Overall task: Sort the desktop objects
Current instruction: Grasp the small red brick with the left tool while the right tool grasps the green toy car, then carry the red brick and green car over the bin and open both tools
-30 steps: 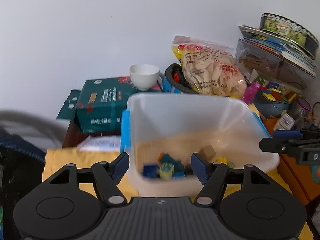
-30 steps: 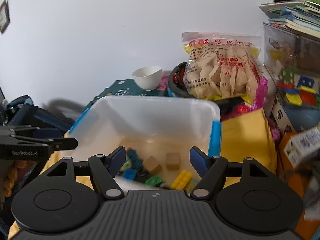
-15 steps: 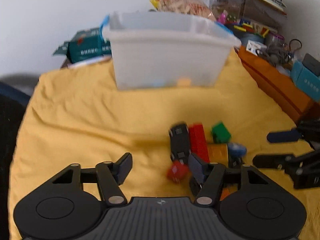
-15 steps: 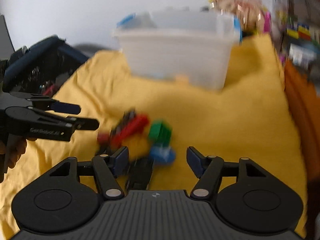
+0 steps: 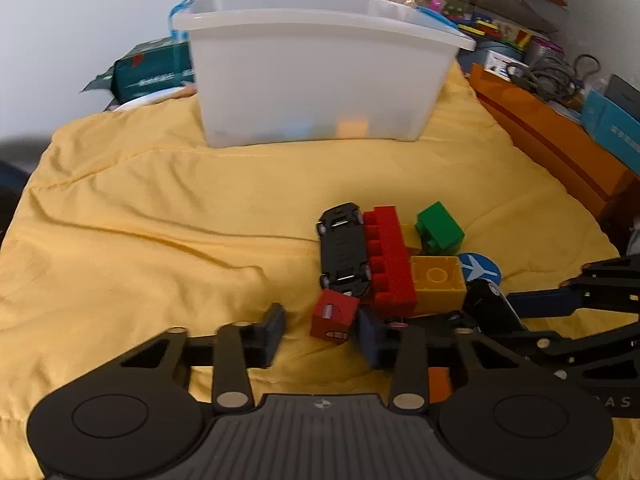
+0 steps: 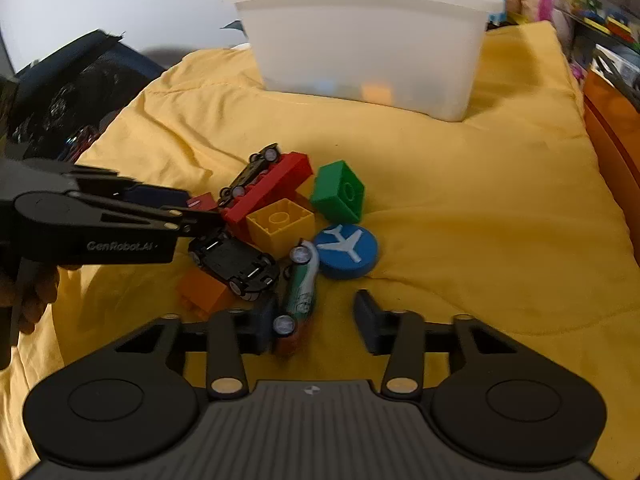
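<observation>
Translucent plastic bin (image 5: 312, 80); wrinkled yellow cloth (image 5: 160, 216)

bin (image 5: 320, 80) contents blurred, orange block (image 6: 202, 290) half hidden

a yellow cloth (image 5: 160, 240) spreads under and ahead of the fingers. between the left gripper's (image 5: 320, 330) dark blue fingers (image 5: 370, 336) sits a small red cube (image 5: 334, 316). beyond them lie a black toy car (image 5: 344, 252), a long red brick (image 5: 390, 260), a yellow brick (image 5: 438, 282) and a green brick (image 5: 440, 228). beside the right gripper's (image 6: 316, 320) left finger lies a green-and-white toy car (image 6: 302, 284); just ahead, a blue disc with a white aeroplane (image 6: 346, 250). left of those fingers, an orange brick (image 6: 202, 290). far ahead stands a translucent white bin (image 6: 368, 40) with blue handles.
</observation>
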A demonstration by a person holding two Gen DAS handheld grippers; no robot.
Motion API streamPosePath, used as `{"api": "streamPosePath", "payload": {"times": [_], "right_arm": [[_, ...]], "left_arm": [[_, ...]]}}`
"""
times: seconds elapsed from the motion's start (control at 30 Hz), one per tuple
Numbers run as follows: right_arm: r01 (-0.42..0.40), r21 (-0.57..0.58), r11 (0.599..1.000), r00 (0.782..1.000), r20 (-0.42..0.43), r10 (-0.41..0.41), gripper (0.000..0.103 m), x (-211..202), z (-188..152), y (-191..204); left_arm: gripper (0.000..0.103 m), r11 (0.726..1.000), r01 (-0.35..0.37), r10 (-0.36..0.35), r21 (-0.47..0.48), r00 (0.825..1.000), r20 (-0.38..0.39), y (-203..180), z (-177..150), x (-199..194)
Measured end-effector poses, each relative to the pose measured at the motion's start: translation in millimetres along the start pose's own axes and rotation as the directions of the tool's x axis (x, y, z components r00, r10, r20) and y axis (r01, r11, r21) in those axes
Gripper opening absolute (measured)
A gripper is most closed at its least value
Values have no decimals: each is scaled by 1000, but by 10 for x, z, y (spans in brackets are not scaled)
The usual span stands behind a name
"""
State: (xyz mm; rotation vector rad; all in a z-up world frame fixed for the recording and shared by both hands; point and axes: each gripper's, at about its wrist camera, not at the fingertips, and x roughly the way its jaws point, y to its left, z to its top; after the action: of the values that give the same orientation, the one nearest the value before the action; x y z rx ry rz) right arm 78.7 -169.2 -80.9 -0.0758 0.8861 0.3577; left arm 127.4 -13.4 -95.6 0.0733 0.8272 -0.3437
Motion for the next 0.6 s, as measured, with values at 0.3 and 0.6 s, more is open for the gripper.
{"api": "streamPosePath", "payload": {"times": [0.3,0.6], "right_arm": [[-37,43,998,999,41,35,20,-145,33,-63],[-51,89,995,982,187,33,20,-511,538,-276]], "left_arm": [[22,999,38,-39,27,999,33,-14,36,-122],[22,999,24,-19,-33,989,149,213,505,-575]]}}
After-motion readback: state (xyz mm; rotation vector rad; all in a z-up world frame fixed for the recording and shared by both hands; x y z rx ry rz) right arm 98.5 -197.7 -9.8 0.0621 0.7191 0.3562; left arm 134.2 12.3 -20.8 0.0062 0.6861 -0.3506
